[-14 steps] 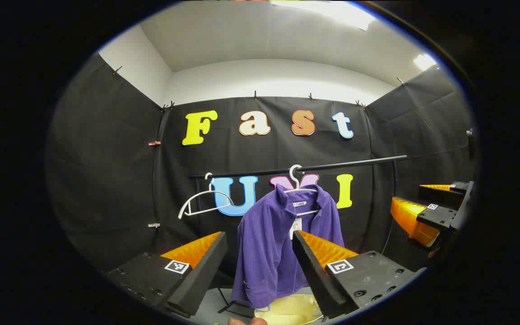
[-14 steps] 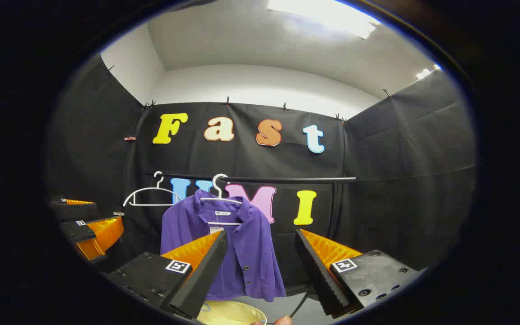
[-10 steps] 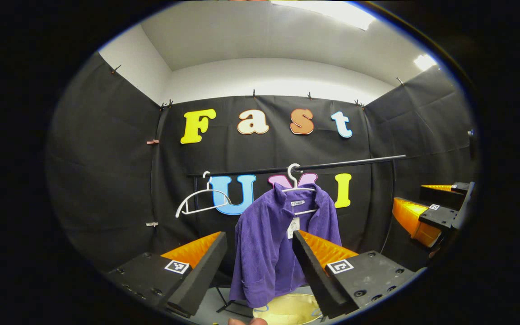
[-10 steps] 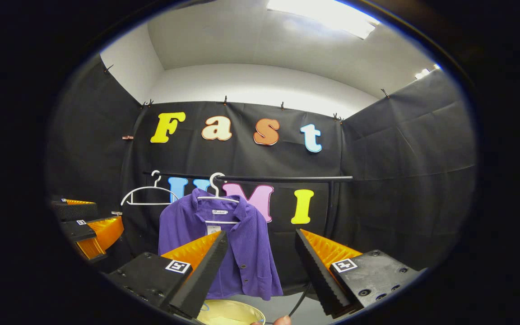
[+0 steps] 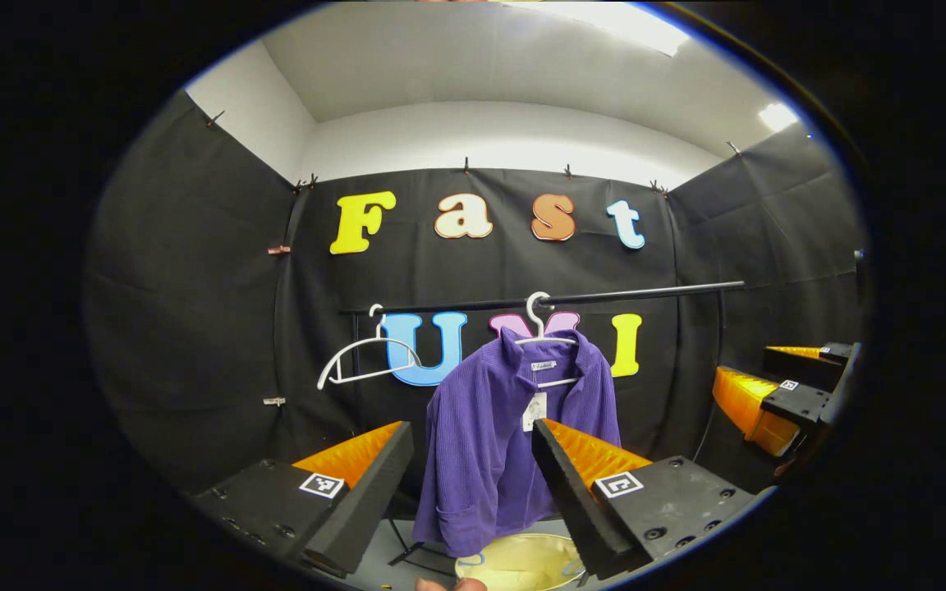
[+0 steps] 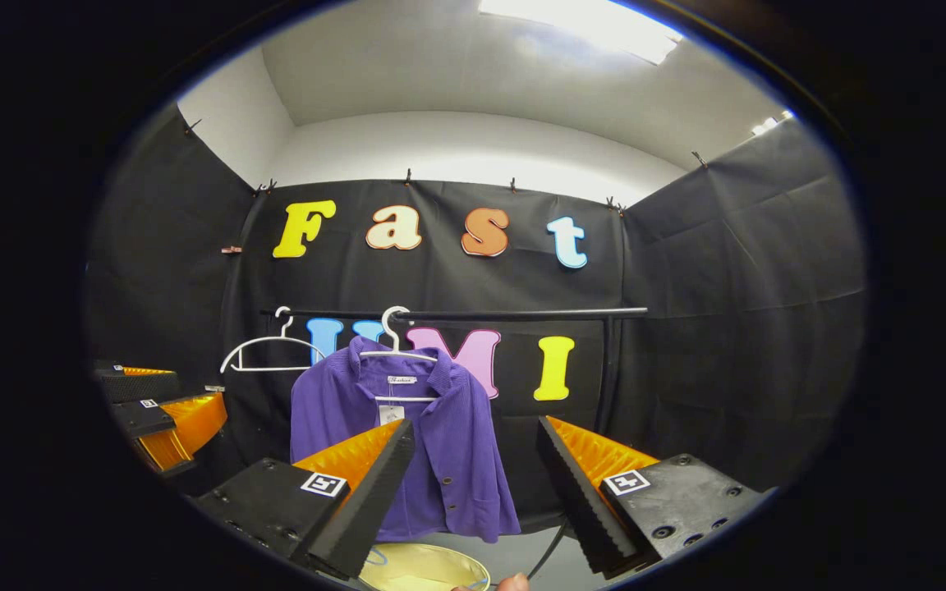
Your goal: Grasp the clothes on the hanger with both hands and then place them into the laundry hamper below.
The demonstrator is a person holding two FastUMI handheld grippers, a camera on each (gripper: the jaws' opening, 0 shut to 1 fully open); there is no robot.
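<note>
On rail (image 5: 637, 292), purple shirt (image 5: 506, 443) hung over hamper (image 5: 522, 560) for straight drop; left tongs (image 5: 473, 484), right tongs (image 6: 477, 484) held released, clear of cloth.

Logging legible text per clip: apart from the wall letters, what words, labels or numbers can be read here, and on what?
Neck label of the purple shirt: too small to read.
Hang tag below it: too small to read.
Square markers on the left gripper: coded patterns, no words.
</note>
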